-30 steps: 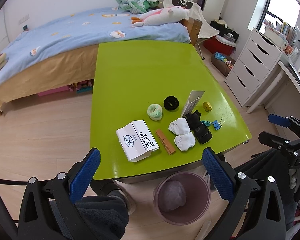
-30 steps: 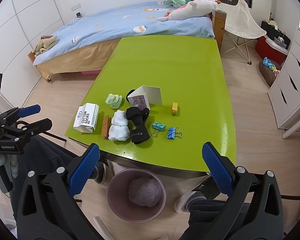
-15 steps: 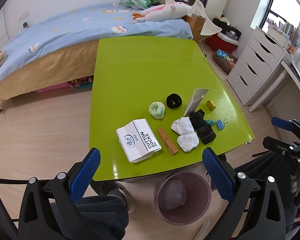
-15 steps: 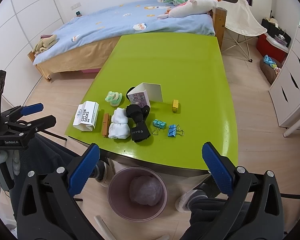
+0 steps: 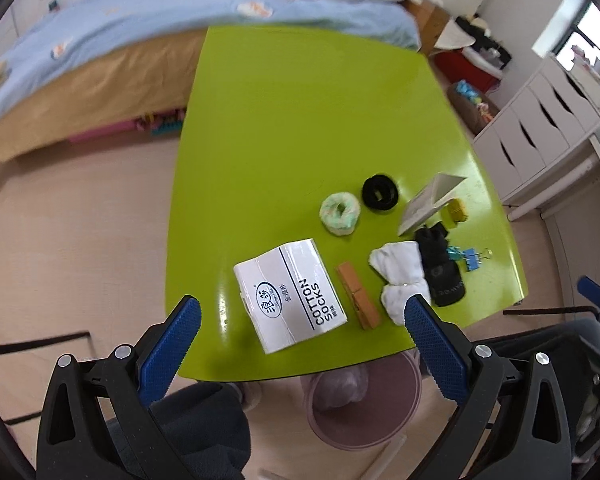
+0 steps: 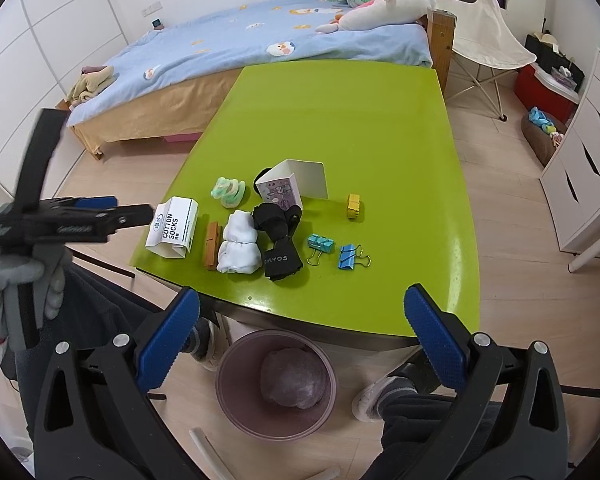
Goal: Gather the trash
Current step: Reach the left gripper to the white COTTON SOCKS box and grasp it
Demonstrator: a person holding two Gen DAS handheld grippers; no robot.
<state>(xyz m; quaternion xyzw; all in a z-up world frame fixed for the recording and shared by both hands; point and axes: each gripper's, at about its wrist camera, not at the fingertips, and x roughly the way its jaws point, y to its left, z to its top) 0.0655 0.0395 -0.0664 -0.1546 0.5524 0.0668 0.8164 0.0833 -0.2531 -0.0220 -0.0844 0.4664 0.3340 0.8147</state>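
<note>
A white "COTTON SOCKS" box [image 5: 291, 294] lies near the front edge of the green table [image 5: 300, 120]; it also shows in the right wrist view [image 6: 174, 227]. My left gripper [image 5: 300, 344] is open and empty, just above and in front of the box; from the right wrist view it [image 6: 112, 212] reaches toward the box from the left. My right gripper [image 6: 302, 330] is open and empty, over the table's front edge. A pink trash bin [image 6: 276, 380] with a bag in it stands on the floor below; it also shows in the left wrist view [image 5: 364, 400].
On the table lie a wooden clip [image 6: 212, 245], white socks [image 6: 238, 248], black socks [image 6: 280, 240], a folded card [image 6: 296, 184], a green hair tie [image 6: 229, 191], a yellow clip [image 6: 354, 206] and two binder clips [image 6: 336, 250]. A bed [image 6: 260, 48] stands behind, drawers [image 6: 580, 180] to the right.
My left gripper has moved forward and down toward the sock box, which now looks larger. The right gripper has barely moved.
</note>
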